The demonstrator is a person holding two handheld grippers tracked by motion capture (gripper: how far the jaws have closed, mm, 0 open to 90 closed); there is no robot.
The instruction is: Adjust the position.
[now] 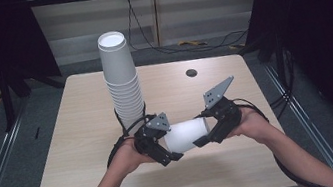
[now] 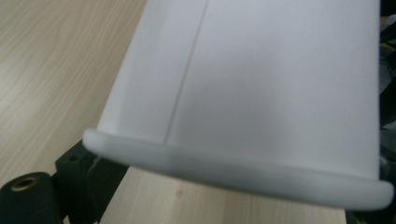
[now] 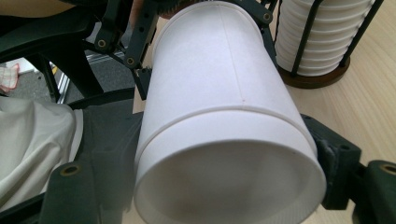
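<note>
Two grippers meet over the near middle of the wooden counter point(image 1: 80, 137), with a white paper cup point(image 1: 187, 135) lying on its side between them, off the counter surface. In the high view the left gripper point(image 1: 177, 155) comes at the cup from about 8 o'clock and the right gripper point(image 1: 201, 141) from about 3 o'clock, each in a hand.

What the high view gives that the others don't: the tall stack of paper cups point(image 1: 121, 80) at 12 o'clock from the held cup, towering over the counter, plus a small dark round hole point(image 1: 191, 73) in the counter further back.

The right gripper view adds detail the high one can't: the stack sits in a black wire holder point(image 3: 315, 65) with a round brown base, up at 1 o'clock. It also looks straight at the cup's recessed bottom end, with a thin ridge ringing the wall just above it and a faint seam running lengthwise. Black jaws hug the cup on both sides here, so the right jaws are clamped on its base end.

The left gripper view is super close: the rolled rim of the cup runs across the lower frame, seam line visible, plain matte white. The left jaws sit at the rim end, but I can't tell if they're actually pressing on it.
</note>
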